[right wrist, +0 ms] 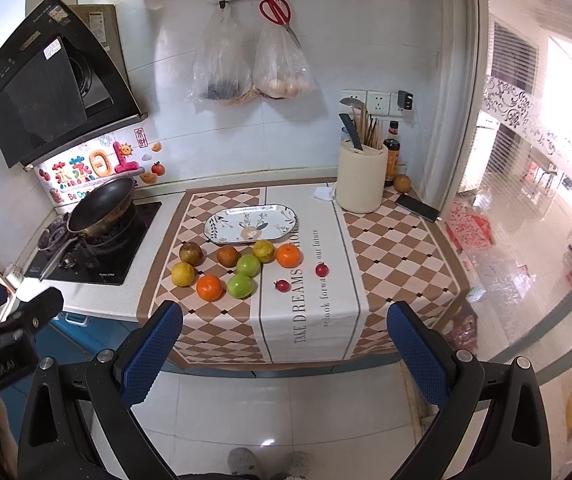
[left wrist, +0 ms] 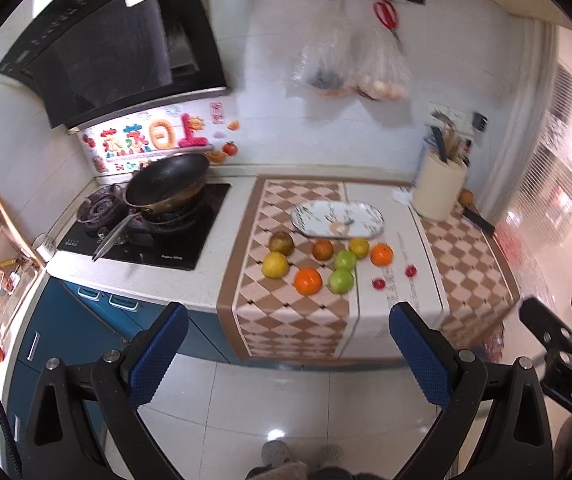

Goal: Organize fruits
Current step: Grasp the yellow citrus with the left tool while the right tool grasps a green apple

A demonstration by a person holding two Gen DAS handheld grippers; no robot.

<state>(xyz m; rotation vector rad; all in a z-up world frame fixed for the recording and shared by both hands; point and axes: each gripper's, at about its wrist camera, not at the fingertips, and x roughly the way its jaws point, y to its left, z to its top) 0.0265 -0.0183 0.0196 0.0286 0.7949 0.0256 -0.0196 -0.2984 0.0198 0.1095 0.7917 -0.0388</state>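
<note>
progress: none | plate (right wrist: 252,224) empty | fruits (right wrist: 242,266) loose on table (right wrist: 401,264) | both tools (right wrist: 284,344) apart, clear

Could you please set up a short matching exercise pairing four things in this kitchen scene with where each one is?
Things:
1. plate
2. scissors
3. wok
4. phone

Places:
A. on the stove burner
B. hanging from the wall rail
C. on the cloth just behind the fruits
D. on the cloth beside the utensil holder, near the counter's right end

Pairs: 1-C, 2-B, 3-A, 4-D
</note>
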